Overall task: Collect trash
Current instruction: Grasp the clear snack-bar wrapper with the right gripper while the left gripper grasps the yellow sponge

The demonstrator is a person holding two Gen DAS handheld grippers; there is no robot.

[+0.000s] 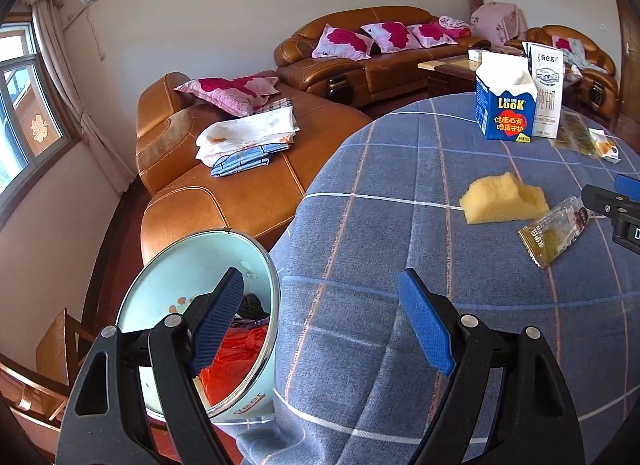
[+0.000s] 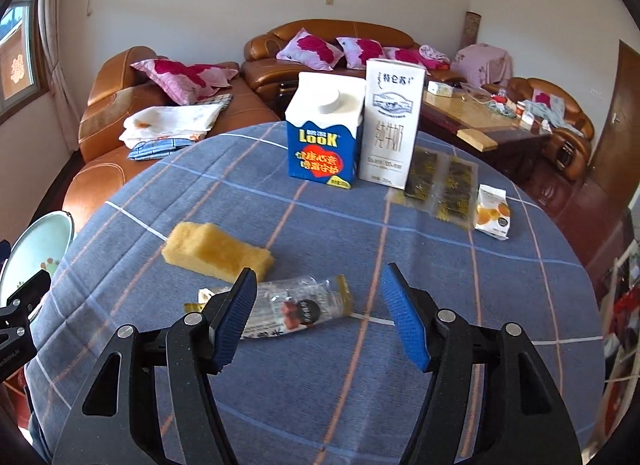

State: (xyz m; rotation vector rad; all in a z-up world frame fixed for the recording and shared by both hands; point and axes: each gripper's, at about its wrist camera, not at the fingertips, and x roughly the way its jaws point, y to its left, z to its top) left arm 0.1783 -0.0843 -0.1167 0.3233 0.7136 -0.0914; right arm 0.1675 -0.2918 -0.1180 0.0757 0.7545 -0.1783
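Observation:
A clear snack wrapper lies on the blue checked tablecloth, right in front of my open right gripper, partly behind its left finger. It also shows in the left wrist view. A yellow sponge lies just behind it. My left gripper is open and empty at the table's left edge, its left finger over a light blue trash bin that holds red plastic and dark scraps. The right gripper shows at the right edge of the left wrist view.
A blue LOOK carton and a white milk carton stand at the table's far side. Flat dark sachets and a small white snack pack lie to their right. Brown leather sofas and a coffee table stand beyond.

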